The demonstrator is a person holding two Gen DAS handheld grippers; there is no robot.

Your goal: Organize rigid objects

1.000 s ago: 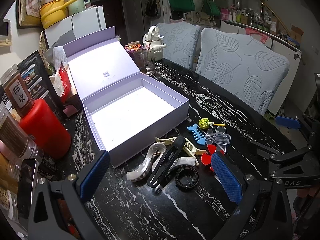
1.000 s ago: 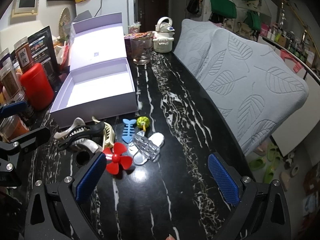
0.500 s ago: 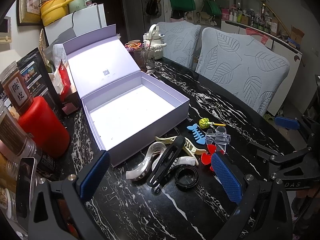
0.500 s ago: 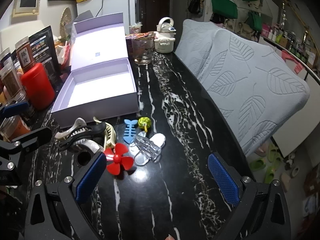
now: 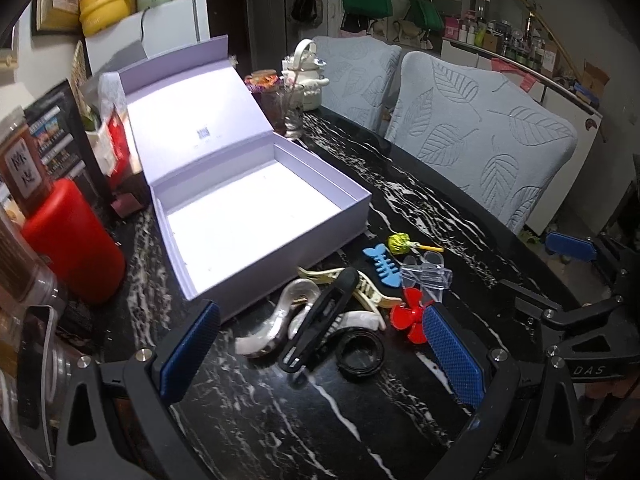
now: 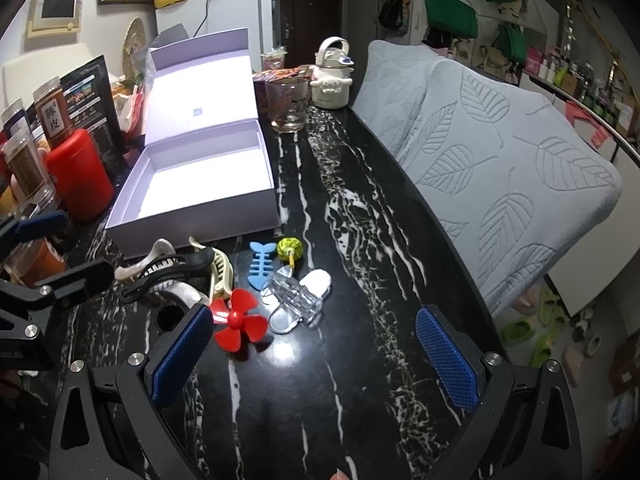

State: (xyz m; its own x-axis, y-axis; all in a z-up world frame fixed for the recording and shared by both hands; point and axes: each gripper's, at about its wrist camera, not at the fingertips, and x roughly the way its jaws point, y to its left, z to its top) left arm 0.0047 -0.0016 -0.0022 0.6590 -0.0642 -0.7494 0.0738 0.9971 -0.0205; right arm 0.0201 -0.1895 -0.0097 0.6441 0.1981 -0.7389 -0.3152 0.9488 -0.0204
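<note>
An open lilac box (image 5: 256,216) (image 6: 200,184) with a raised lid stands empty on the black marble table (image 5: 304,420). In front of it lies a heap of small items: a black hair clip (image 5: 320,316) (image 6: 168,270), a pearly clip (image 5: 276,328), a cream claw clip (image 5: 364,288) (image 6: 220,272), a black ring (image 5: 360,354), a red propeller (image 5: 410,316) (image 6: 238,320), a blue fishbone clip (image 5: 382,264) (image 6: 260,264), a clear clip (image 5: 426,278) (image 6: 296,300) and a yellow-green lollipop (image 5: 402,242) (image 6: 290,248). My left gripper (image 5: 320,356) is open just short of the heap. My right gripper (image 6: 316,356) is open, empty, to the heap's right.
A red canister (image 5: 76,244) (image 6: 80,172), spice jars (image 6: 52,116) and dark packets line the table's left side. A glass (image 6: 288,106) and a white kettle (image 6: 332,76) stand behind the box. Leaf-patterned chair backs (image 6: 500,160) run along the right edge.
Both grippers have drifted slightly forward toward the heap; the items and the box have not moved.
</note>
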